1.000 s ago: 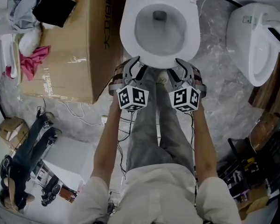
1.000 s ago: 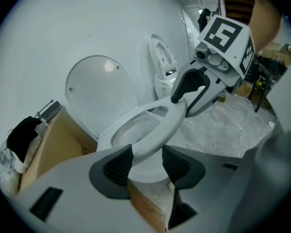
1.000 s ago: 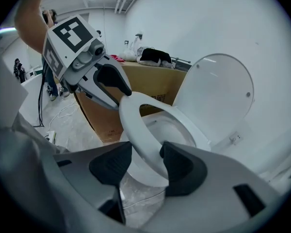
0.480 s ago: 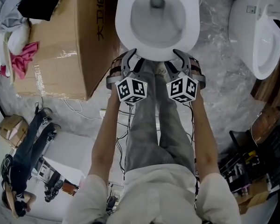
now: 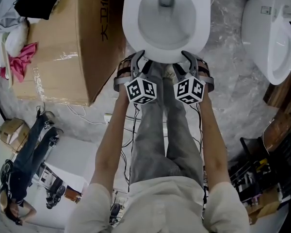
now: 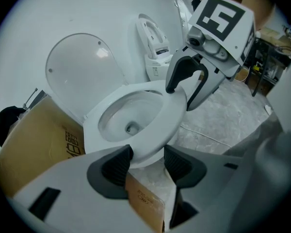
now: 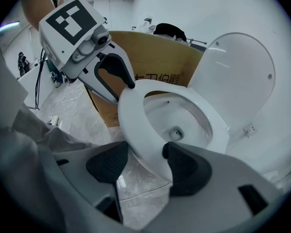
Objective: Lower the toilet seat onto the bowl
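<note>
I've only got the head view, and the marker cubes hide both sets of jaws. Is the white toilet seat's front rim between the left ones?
Observer: Yes. The left gripper view shows the front rim of the white plastic toilet seat between the jaws of the left gripper, and those jaws are opening.
Operator: And the right side?
Observer: Same there. The rim sits between the jaws of the right gripper, which are also opening.
Operator: Is the lid up or down?
Observer: Up. The round white lid stands raised behind the bowl.
</note>
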Demonstrator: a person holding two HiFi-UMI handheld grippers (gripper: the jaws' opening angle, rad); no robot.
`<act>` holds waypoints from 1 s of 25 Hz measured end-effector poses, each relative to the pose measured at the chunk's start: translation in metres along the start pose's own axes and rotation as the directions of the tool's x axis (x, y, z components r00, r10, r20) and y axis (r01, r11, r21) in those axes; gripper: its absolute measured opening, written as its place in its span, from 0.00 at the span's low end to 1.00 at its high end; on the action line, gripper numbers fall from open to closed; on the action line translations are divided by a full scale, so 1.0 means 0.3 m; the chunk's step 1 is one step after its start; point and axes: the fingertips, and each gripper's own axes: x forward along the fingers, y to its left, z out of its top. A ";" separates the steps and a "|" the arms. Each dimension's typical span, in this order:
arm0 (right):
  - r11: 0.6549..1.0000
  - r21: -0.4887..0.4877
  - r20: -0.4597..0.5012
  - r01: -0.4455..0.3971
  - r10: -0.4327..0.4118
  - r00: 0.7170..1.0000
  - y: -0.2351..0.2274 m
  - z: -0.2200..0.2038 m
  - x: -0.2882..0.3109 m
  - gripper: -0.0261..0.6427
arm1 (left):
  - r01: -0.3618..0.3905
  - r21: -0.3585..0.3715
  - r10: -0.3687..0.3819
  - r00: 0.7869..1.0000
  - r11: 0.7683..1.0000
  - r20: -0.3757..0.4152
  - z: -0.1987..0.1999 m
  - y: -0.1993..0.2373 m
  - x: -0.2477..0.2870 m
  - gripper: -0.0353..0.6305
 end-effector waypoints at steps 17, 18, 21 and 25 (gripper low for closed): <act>0.999 -0.034 -0.071 -0.020 0.018 0.997 0.042 -0.100 0.133 0.45 | 0.042 0.013 -0.041 0.997 0.999 -0.060 -0.089 -0.065 0.131 0.41; 0.999 -0.039 -0.076 -0.025 0.022 0.997 0.046 -0.106 0.141 0.45 | 0.046 0.013 -0.045 0.997 0.999 -0.066 -0.095 -0.070 0.138 0.41; 0.998 -0.057 -0.089 -0.035 0.030 0.996 0.048 -0.125 0.164 0.46 | 0.056 0.011 -0.055 0.995 0.998 -0.079 -0.109 -0.080 0.164 0.41; 0.997 -0.067 -0.101 -0.044 0.037 0.994 0.047 -0.141 0.188 0.46 | 0.074 0.001 -0.074 0.994 0.997 -0.085 -0.122 -0.085 0.190 0.41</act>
